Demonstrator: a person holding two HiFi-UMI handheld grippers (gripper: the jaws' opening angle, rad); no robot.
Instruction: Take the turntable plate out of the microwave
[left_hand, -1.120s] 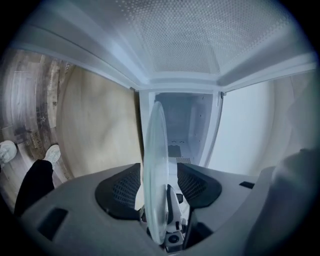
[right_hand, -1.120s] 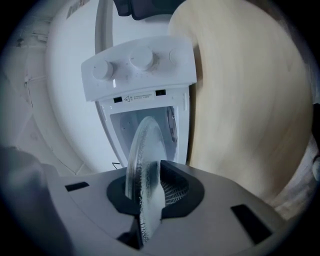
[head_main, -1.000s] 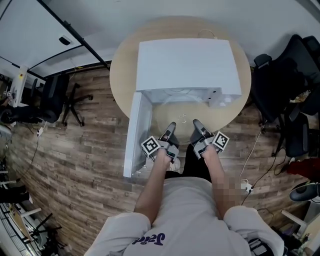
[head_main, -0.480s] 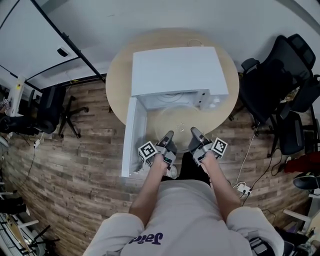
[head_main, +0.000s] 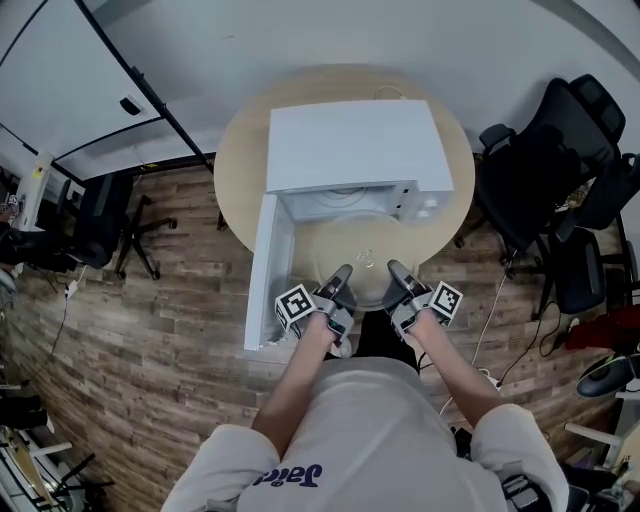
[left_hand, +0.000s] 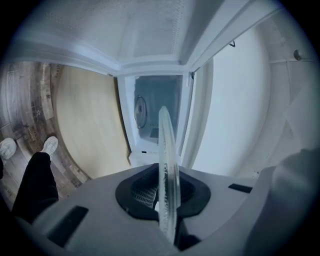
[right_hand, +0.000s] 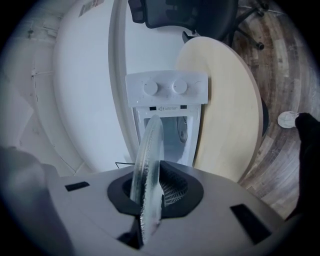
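the left gripper (head_main: 343, 272) has its jaws closing on the near rim of the plate (head_main: 365, 250), with the glass edge pinched between its pads. the right gripper (head_main: 393, 268) is clamped tight on the same rim, a little to the right. the plate lies level just in front of the microwave (head_main: 350, 140), at its open mouth and over the table (head_main: 238, 170) edge. the door (head_main: 262, 275) is swung out at the microwave's left side.

The clear glass turntable plate (head_main: 362, 250) is hanging level, just in front of the open white microwave (head_main: 350, 140), over the table edge.
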